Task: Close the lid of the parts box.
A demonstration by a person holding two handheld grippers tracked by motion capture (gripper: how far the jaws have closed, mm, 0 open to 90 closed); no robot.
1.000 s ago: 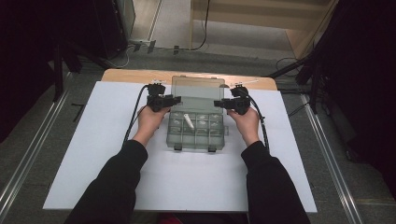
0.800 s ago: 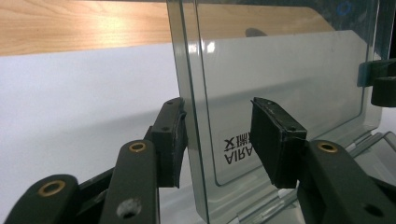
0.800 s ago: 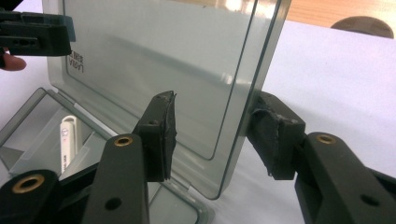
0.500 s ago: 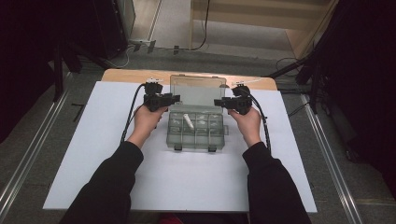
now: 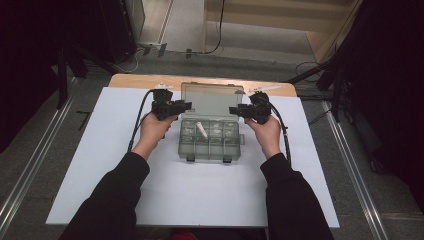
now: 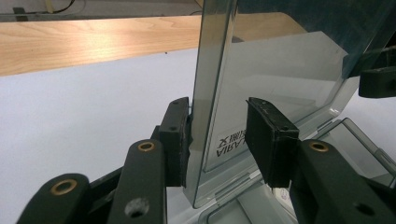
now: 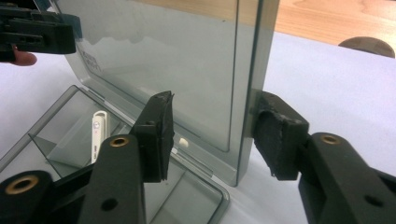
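Observation:
A clear grey compartment box (image 5: 210, 145) lies mid-table with its lid (image 5: 212, 97) standing upright. A small white stick (image 5: 201, 130) lies in one compartment, also visible as the white stick (image 7: 97, 133) in the right gripper view. My left gripper (image 5: 187, 106) is open and straddles the lid's left edge. In the left gripper view the lid (image 6: 280, 70) stands between the jaws of my left gripper (image 6: 217, 140); one pad touches it, the other stands off. My right gripper (image 5: 233, 110) is open astride the right edge. There the lid (image 7: 163, 56) sits inside my right gripper (image 7: 212, 133), close to the outer pad.
The box rests on a white board (image 5: 100, 165) over a wooden table (image 5: 140, 80). Metal rails (image 5: 30, 165) run along both sides. Each gripper trails a black cable (image 5: 137, 125). The opposite gripper (image 6: 378, 79) appears behind the lid in the left gripper view.

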